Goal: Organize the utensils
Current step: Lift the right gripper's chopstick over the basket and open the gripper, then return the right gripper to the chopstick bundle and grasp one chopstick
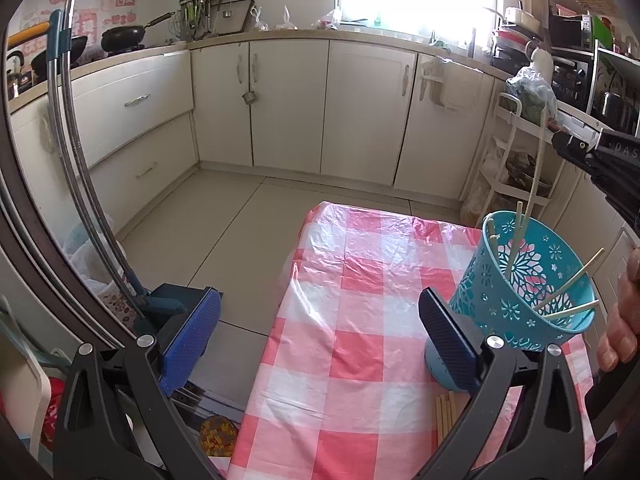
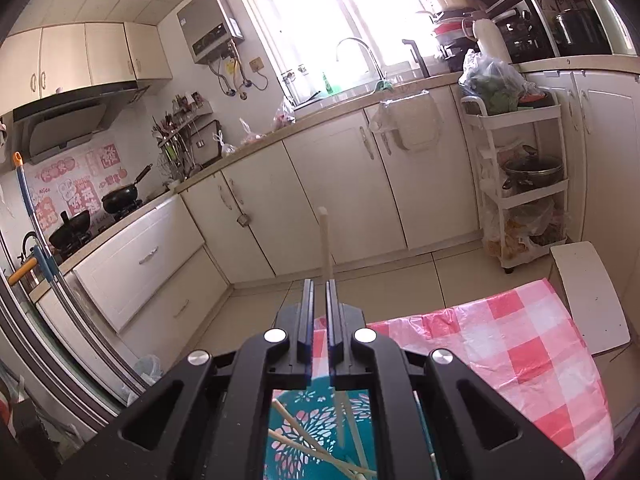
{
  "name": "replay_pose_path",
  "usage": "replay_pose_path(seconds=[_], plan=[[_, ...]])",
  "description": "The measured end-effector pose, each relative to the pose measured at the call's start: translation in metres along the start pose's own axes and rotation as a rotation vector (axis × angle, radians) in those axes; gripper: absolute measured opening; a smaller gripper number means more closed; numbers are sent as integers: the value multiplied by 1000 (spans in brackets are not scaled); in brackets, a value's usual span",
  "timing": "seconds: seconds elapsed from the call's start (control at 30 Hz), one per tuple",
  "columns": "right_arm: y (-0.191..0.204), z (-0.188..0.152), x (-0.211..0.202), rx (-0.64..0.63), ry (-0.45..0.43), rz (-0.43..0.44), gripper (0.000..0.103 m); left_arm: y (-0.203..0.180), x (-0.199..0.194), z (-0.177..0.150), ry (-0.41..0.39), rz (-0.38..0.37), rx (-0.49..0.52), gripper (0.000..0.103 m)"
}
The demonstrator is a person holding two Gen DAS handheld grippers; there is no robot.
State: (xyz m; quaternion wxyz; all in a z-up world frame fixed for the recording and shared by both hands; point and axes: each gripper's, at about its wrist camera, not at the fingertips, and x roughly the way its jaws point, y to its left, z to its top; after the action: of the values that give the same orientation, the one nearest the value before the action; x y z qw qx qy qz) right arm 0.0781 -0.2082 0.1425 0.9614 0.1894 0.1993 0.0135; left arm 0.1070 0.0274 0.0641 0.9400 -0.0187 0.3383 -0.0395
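A pink checked cloth [image 1: 360,320] covers the surface. Cream cabinets [image 1: 288,104] stand at twelve o'clock, a white trolley [image 2: 520,184] at two, black pans [image 2: 120,198] at ten.

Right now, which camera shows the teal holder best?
Left wrist: the teal holder shows nearly whole, tilted on the checked tablecloth, chopsticks inside. Right wrist sees only a patch of it beneath the right gripper.

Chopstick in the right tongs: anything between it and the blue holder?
Nothing visible blocks it. The right tongs are shut on the chopstick directly above the blue holder, whose mouth is open. A few chopsticks already lean inside, leaving room. The left tongs stand open beside the holder, not over its mouth.
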Motion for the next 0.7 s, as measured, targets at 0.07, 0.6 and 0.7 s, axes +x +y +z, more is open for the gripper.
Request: replay_pose_path(seconds=[0.07,0.6,0.7], plan=[[1,-6,-2,-29,28,7,6,0,1,0,4,2,-1,95],[9,-102,-116,-230,138,11,29,8,10,-5,51,5,-33,95],[5,-139,-107,-260,239,-12,29,6,11,-7,61,10,-20,95]])
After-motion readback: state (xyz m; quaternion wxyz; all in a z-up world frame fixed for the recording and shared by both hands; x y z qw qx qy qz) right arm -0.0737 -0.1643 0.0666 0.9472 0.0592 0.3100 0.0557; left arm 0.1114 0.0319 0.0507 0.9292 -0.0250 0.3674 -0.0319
